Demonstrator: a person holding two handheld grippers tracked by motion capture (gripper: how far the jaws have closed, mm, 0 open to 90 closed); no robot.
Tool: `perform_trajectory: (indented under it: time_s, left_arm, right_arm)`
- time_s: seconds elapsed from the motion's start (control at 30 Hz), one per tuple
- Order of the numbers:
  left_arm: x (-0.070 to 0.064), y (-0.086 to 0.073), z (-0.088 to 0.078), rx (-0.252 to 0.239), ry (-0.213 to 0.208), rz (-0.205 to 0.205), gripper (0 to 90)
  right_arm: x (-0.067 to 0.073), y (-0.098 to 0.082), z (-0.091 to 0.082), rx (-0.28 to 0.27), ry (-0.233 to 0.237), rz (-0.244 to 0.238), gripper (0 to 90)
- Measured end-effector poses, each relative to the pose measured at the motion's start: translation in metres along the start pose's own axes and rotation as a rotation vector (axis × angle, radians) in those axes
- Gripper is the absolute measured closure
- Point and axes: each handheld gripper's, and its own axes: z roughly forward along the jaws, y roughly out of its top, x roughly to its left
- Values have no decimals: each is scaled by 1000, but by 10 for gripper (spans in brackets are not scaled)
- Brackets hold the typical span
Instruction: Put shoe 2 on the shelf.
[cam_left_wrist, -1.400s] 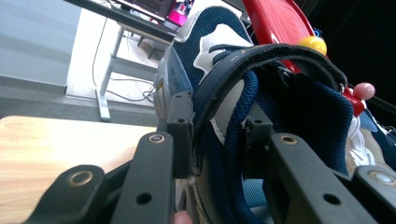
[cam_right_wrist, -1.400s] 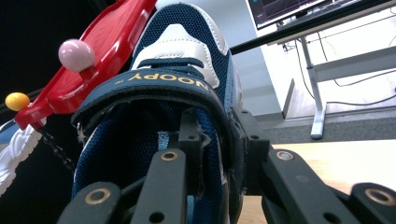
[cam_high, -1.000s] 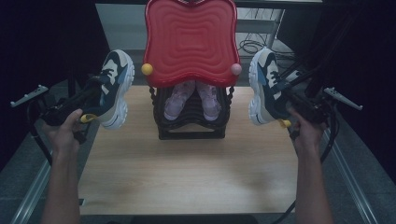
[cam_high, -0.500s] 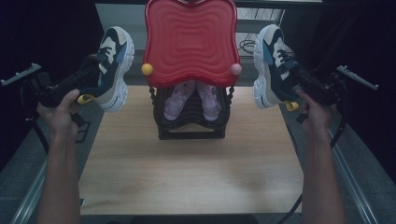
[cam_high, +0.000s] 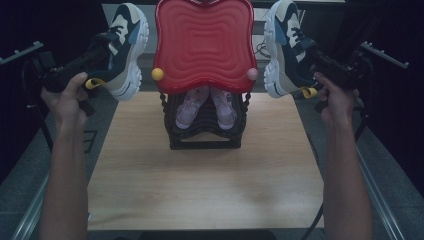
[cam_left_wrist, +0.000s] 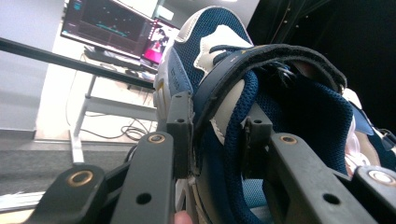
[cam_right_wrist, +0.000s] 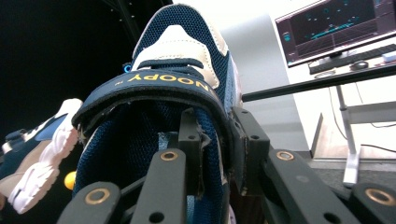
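Two navy, cream and white sneakers are held up in the air on either side of a red wavy-topped rack (cam_high: 204, 42). The left sneaker (cam_high: 122, 47) hangs at the upper left, with my left gripper (cam_high: 97, 55) shut on its collar. In the left gripper view the jaws pinch the sneaker's (cam_left_wrist: 243, 93) padded side wall. The right sneaker (cam_high: 286, 47) is at the upper right, and my right gripper (cam_high: 312, 62) is shut on it. The right gripper view has the jaws clamped on the wall of the sneaker (cam_right_wrist: 173, 98) below its strap.
The black rack base (cam_high: 204, 127) stands at the back middle of the wooden table (cam_high: 205, 185) and holds a pair of small pink shoes (cam_high: 206, 106). A yellow knob (cam_high: 157, 74) and a pink knob (cam_high: 252, 74) stick out under the red top. Monitors (cam_left_wrist: 112, 28) stand behind.
Both hands have raised their sneakers higher and slightly outward, from table-edge height to level with the red top. Both grippers stay clamped.
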Motion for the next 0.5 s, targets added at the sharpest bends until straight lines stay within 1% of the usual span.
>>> perform_trajectory:
  time_s: [0.13, 0.27, 0.43, 0.5]
  left_arm:
    - [-10, 10, 12, 0, -10, 11, 712]
    - [-20, 18, 25, -4, -24, 17, 712]
    - [-29, 26, 40, 7, -26, 28, 712]
    - [-32, 29, 45, 6, -27, 24, 712]
  right_arm:
    - [9, 11, 9, 6, 22, -1, 757]
    - [19, 21, 22, 16, 47, 1, 757]
    - [35, 34, 39, 37, 60, -23, 757]
    - [40, 37, 46, 45, 64, -30, 757]
